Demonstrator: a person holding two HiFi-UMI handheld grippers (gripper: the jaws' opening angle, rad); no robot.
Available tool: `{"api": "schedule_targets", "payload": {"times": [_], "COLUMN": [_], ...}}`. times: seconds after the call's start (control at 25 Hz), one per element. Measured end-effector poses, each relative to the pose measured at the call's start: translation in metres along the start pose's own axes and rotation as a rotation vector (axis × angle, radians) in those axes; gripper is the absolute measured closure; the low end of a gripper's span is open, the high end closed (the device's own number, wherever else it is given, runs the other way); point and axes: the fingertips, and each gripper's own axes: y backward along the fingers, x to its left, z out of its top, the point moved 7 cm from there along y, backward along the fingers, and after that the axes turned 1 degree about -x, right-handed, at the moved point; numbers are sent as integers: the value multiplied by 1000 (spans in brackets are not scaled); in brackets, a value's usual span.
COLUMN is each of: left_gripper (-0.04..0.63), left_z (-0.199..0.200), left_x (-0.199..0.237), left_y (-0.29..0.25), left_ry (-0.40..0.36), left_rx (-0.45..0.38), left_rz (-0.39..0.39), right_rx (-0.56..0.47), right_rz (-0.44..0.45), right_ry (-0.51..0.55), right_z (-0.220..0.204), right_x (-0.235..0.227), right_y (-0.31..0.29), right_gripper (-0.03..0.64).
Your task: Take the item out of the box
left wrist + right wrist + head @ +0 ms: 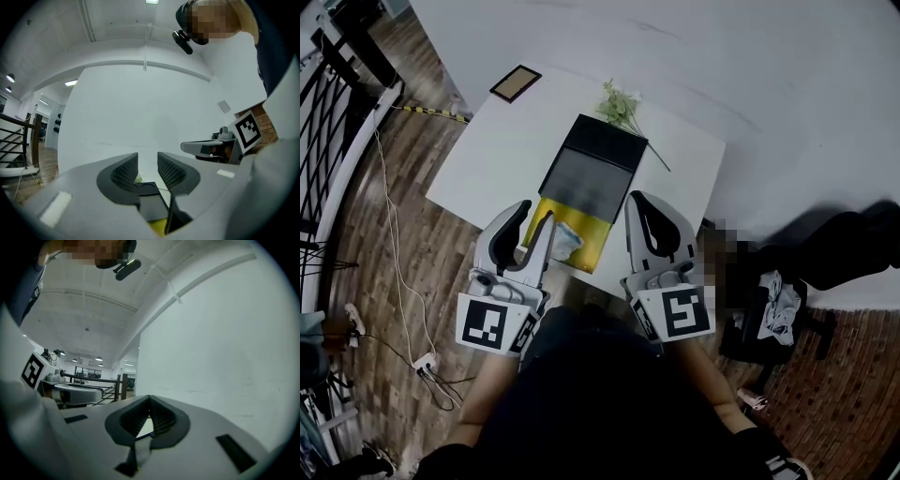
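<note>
– Two tongs are up; how do they stand?
– The left tongs (537, 210) have their jaws well apart with nothing between the pads. Through the gap, their own view shows only the box beyond. The right tongs (636, 199) have their jaw tips pressed together and hold nothing.
– And the box?
– The box (591, 173) lies mid-way on the white tabletop (487, 169), its length running from 12 to 6 o'clock. The far part is black and grey; the end at 6 o'clock shows yellow.
– Where is the item?
– The item (565, 242), pale white and blue, sits in that yellow end, inside the box. It lies just beside the right jaw of the left tongs, at about 4 o'clock from their tips. Whether jaw and item touch I cannot tell. From the tips of the right tongs it is at about 8 o'clock, apart from them.
– Do the tongs flank the box?
– Yes: left tongs by its 7 o'clock corner, right tongs along its 4 o'clock edge, both pointing roughly toward 12.
– Anything else?
– A green sprig (621, 105) lies at the box's 12 o'clock end. A brown frame (516, 83) sits near the tabletop's 10 o'clock corner.
</note>
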Motion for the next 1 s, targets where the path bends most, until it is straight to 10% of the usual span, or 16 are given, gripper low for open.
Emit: {"api": "schedule_targets", "payload": {"times": [1.0], "left_gripper": [457], "left_z": [-90], "left_x": [23], "left_y": [-33], "left_ry": [-60], "left_rx": [315], "left_rz": [-184], "right_rx": [150], "right_rz": [-71], "right_ry": [-46], "right_z": [-68], "right_x": [-2], "right_y": [-11], "right_gripper": [606]}}
